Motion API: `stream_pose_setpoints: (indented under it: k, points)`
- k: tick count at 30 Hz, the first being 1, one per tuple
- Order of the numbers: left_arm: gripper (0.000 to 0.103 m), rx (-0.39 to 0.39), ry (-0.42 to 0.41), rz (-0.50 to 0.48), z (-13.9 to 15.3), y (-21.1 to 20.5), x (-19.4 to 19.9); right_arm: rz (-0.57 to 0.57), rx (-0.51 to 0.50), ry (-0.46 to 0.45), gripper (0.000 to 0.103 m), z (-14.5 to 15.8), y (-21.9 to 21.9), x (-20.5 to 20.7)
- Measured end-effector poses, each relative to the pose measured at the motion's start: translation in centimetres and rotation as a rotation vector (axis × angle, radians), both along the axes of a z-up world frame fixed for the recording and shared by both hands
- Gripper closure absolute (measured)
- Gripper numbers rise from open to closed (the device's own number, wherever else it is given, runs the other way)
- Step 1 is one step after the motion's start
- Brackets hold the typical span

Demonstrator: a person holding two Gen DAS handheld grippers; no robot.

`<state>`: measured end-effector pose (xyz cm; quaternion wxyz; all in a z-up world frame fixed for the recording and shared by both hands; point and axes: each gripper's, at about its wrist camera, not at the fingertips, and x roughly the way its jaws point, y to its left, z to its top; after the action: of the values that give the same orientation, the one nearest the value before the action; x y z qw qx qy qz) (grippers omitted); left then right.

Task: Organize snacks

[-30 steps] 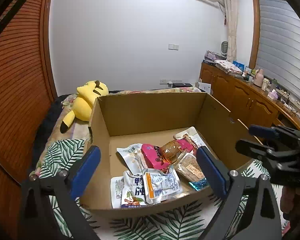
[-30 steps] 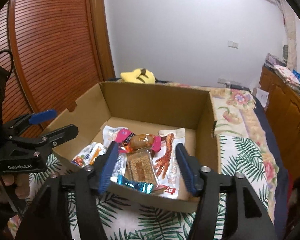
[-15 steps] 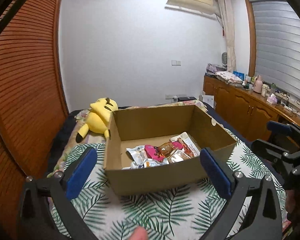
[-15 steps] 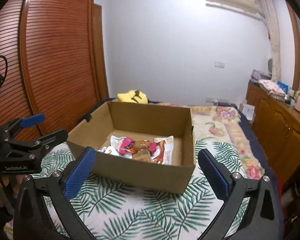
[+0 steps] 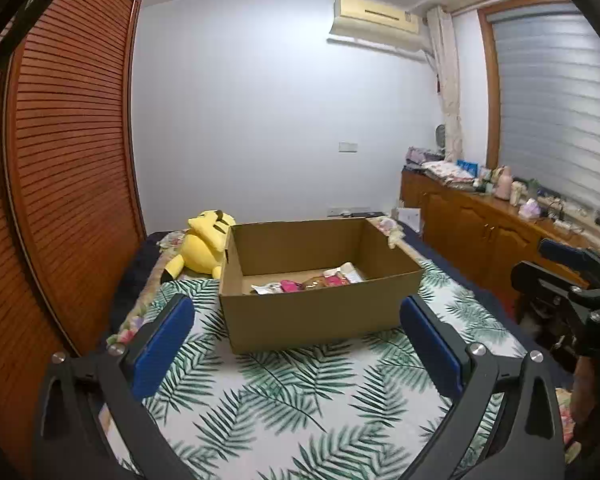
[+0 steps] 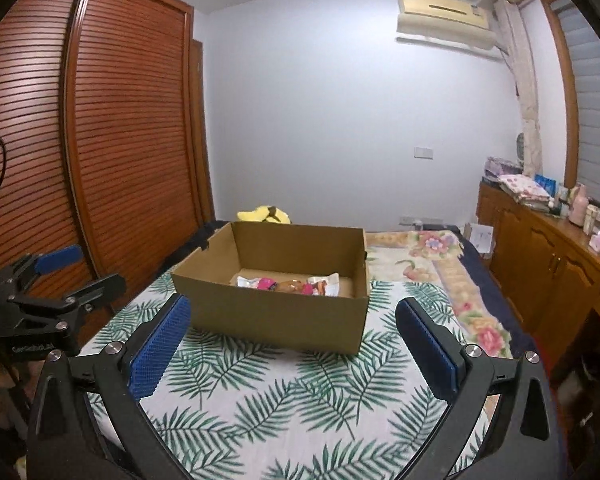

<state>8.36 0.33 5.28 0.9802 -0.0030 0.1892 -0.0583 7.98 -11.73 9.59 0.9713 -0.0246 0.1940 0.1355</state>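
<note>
Cardboard box (image 6: pixel 276 312) sits on the leaf-print bedspread (image 6: pixel 300 408) with the snack packets (image 6: pixel 288 285) heaped inside. Left gripper (image 5: pixel 296 348) and right gripper (image 6: pixel 296 346) both gape wide, empty, well short of it. A hasty reach could catch the near wall and shove the box.

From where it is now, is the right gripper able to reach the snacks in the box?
Probably yes. The right gripper is open and empty, and the cardboard box has no lid. Its near wall hides part of the snacks, so the gripper must go over the rim.
</note>
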Motion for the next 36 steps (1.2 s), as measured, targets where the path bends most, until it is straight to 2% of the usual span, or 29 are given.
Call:
stream_pose_setpoints:
  k: [15,26,36]
  points:
    - [0.000,0.020,0.002,0.019,-0.1,-0.6,-6.0,-0.024,0.015,-0.044,0.000,0.4,-0.5,-6.3]
    - [0.000,0.009,0.002,0.027,-0.5,-0.5,-8.6,-0.041,0.017,-0.031,0.000,-0.4,-1.4,-8.5]
    - [0.000,0.005,-0.004,0.031,-0.3,-0.3,-9.4,-0.055,0.006,-0.033,0.000,-0.7,-1.6,-9.2]
